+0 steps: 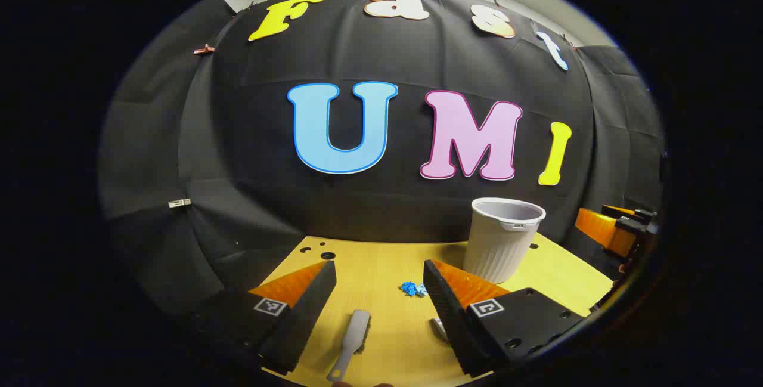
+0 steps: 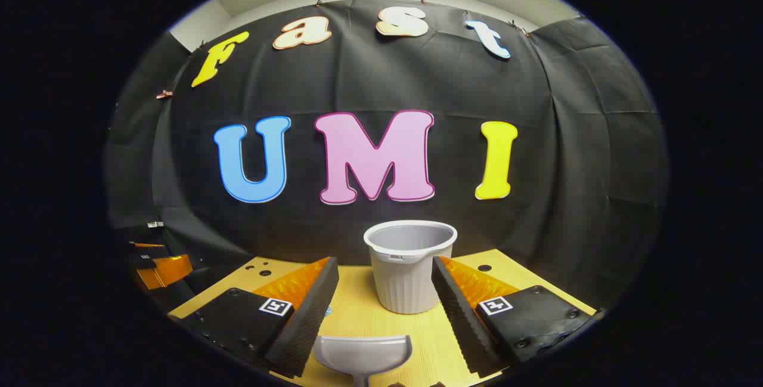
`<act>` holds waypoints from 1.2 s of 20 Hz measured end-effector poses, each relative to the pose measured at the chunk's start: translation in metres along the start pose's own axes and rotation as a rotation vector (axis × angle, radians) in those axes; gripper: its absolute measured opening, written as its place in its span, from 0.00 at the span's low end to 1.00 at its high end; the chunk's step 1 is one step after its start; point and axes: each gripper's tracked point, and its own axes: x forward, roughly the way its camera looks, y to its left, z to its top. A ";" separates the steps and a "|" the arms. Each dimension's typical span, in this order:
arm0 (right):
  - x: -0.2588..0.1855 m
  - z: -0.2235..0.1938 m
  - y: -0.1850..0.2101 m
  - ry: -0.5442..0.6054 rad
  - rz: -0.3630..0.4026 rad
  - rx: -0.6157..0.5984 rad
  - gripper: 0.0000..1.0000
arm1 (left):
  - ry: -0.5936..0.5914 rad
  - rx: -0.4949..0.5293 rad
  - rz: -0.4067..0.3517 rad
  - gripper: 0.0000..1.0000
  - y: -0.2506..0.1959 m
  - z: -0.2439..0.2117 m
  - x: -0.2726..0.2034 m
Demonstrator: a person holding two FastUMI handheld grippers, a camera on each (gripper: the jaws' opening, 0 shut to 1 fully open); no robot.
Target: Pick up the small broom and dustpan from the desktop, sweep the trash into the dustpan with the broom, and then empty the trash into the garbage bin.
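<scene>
In the left gripper view the small grey broom (image 1: 353,341) lies flat on the wooden desktop (image 1: 381,268), between the fingers of my left gripper (image 1: 379,291), which stands open above it. A crumpled blue scrap of trash (image 1: 412,289) lies just beyond, close to the right-hand finger. The pale ribbed garbage bin (image 1: 502,238) stands upright at the back right. In the right gripper view the grey dustpan (image 2: 362,354) rests on the desktop (image 2: 357,309) between the fingers of my open right gripper (image 2: 385,288), with the garbage bin (image 2: 409,271) straight ahead.
The other gripper (image 1: 617,226) hangs at the far right edge of the left gripper view, and the other gripper (image 2: 158,265) sits at the far left of the right gripper view. Small holes (image 1: 326,254) mark the desktop's back left. The black cloth wall closes off the back.
</scene>
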 end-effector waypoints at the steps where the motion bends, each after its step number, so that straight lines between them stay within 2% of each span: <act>1: -0.005 -0.008 -0.004 0.021 -0.009 0.010 0.97 | 0.003 -0.007 0.001 0.95 0.002 -0.002 0.001; 7: 0.002 -0.029 0.000 0.090 -0.026 0.018 0.98 | 0.039 -0.027 0.014 0.95 0.018 -0.016 -0.002; 10: 0.006 -0.035 0.005 0.107 -0.008 0.007 0.98 | 0.046 -0.033 0.014 0.95 0.019 -0.020 -0.001; 11: 0.007 -0.037 0.007 0.112 -0.003 0.003 0.98 | 0.050 -0.033 0.012 0.91 0.018 -0.020 0.000; 12: 0.009 -0.040 0.009 0.119 0.005 0.000 0.98 | 0.055 -0.033 0.012 0.95 0.018 -0.021 0.000; 21: 0.024 -0.054 0.007 0.164 0.044 -0.009 0.98 | 0.106 -0.028 0.007 0.95 0.010 -0.034 0.004; 24: 0.034 -0.065 0.005 0.192 0.076 -0.013 0.98 | 0.172 -0.004 -0.007 0.95 0.008 -0.051 0.011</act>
